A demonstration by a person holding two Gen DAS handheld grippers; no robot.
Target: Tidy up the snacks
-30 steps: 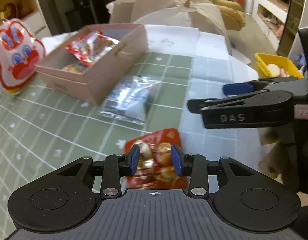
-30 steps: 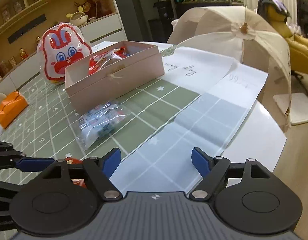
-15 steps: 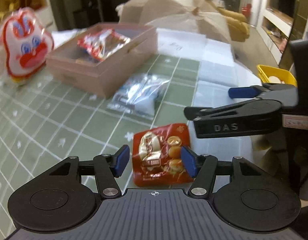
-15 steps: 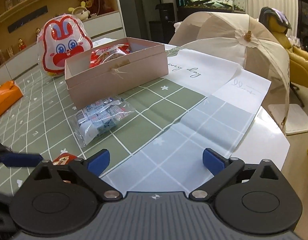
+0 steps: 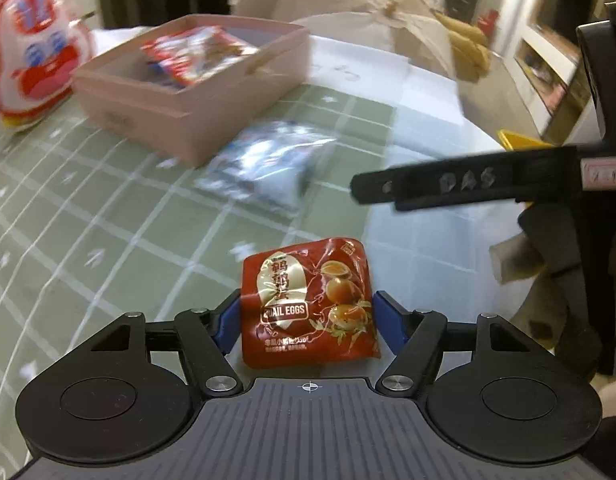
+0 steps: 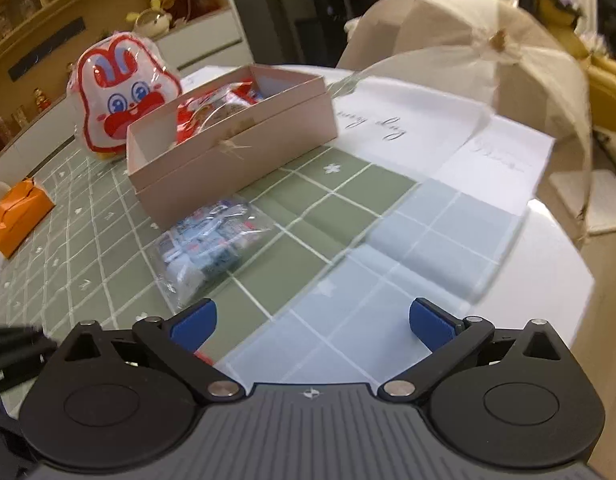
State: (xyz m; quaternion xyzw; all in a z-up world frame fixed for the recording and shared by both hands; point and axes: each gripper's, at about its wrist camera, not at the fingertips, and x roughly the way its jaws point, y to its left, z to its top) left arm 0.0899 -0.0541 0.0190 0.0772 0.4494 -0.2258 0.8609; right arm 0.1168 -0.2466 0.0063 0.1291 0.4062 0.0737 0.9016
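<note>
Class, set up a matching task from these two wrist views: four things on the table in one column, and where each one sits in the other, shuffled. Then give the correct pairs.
Column 1
1. quail egg packet
2. clear bag of small snacks
3. rabbit-face bag
4. orange packet

Column 2
A. behind the pink box, at its far left corner
B. between the open jaws of the left gripper
C. near the table's left edge, apart from the rest
D. flat on the green cloth, just in front of the pink box

Pairs: 1-B, 2-D, 3-A, 4-C
</note>
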